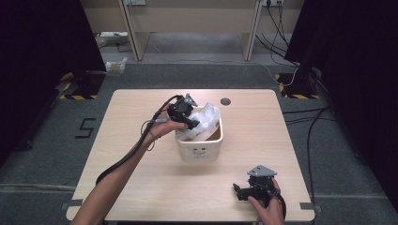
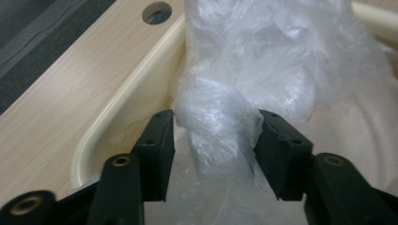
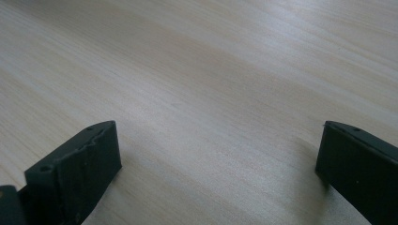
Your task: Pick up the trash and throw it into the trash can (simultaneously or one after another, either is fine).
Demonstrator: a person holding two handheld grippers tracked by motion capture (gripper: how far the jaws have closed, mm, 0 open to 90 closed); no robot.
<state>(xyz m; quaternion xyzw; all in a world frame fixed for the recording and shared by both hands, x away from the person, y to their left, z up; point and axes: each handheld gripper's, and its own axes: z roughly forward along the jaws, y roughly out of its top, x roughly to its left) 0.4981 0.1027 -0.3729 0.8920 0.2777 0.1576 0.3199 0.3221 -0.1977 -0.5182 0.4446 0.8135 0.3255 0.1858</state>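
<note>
Plastic wrap (image 2: 220, 126) sits between my left gripper's (image 2: 216, 136) parted jaws, inside cream bin (image 2: 117, 117). Right gripper (image 3: 218, 154) gapes wide over bare table (image 3: 211, 70).

The high view looks forward and down from above the person's side, taking in the whole table (image 1: 141, 101) from well off. The left gripper view rides low and very close, facing along its jaws into the cream bin (image 2: 126, 89) at the crumpled clear plastic (image 2: 263, 61); the high view shares both, bin (image 1: 199, 151) and plastic (image 1: 209, 117). The right gripper view skims just over bare tabletop (image 3: 197, 70), near the table's front edge.
</note>
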